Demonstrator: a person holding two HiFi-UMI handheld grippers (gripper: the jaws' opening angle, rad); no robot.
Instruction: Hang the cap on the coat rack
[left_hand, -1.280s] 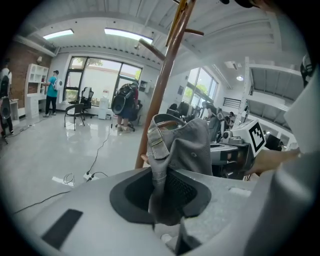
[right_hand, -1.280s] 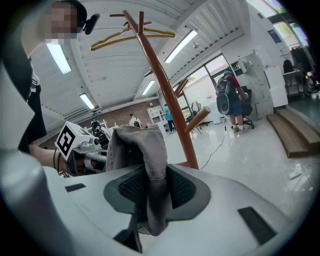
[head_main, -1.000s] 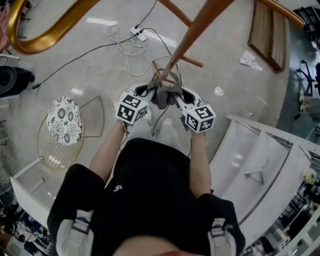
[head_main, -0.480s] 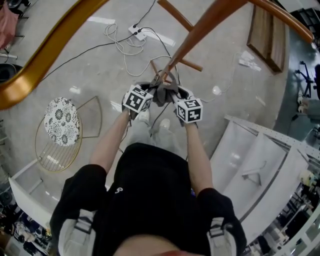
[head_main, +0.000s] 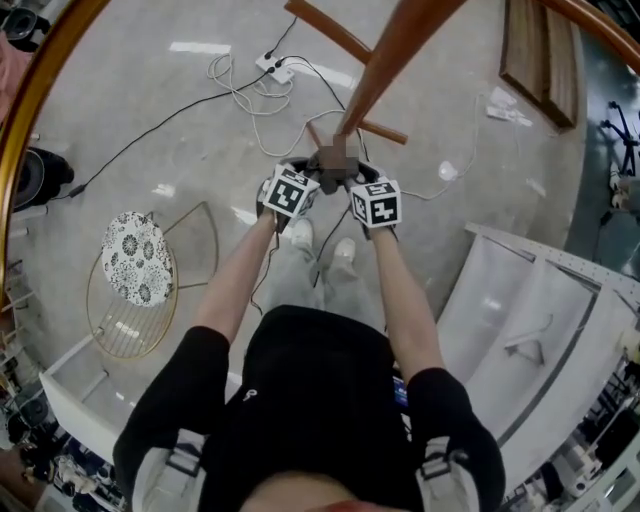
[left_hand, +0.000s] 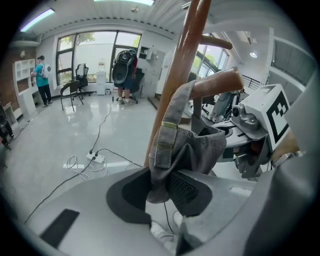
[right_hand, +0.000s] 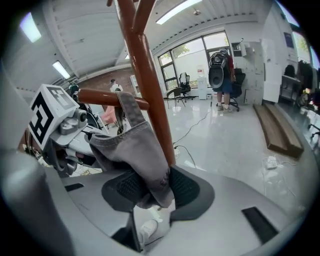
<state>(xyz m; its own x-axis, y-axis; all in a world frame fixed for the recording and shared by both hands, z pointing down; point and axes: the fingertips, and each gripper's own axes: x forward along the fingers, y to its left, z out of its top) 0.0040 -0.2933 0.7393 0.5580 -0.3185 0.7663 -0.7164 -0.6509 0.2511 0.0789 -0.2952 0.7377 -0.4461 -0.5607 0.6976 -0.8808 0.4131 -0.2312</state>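
Currently listed, one cap (left_hand: 192, 145), grey washed cloth, soft and crumpled, with raised seams along its panels.

Position: it hangs from a side peg (left_hand: 217, 82) of the coat rack (left_hand: 187, 50). Its back strap is looped over the peg, and the body sags below it, close beside the brown upright pole. The strap carries a short yellow-green band (left_hand: 167, 125) where it folds.

Relation to the jaws:
- Left gripper (left_hand: 159, 192): the jaws are opening. The cap's lowest fold drops down between the two dark pads, lying against the ribbed pad on one side. It hangs slack rather than pinched.
- Right gripper (right_hand: 150, 192): the jaws are opening. A rounded fold of the same cap sits between the ribbed pads, filling most of the gap, loose and uncompressed.

Both grippers stand close together on opposite sides of the cap. Each one's marker cube shows in the other's view, just beside the peg.

Head view: the cap sits between the two marker cubes at the foot of the slanting pole, partly covered by a mosaic patch.

Surroundings:
- Pale glossy floor (head_main: 200, 110).
- White power strip (left_hand: 95, 159) with loose cables.
- Round patterned stool (head_main: 135, 255) on a wire frame, well apart from the rack.
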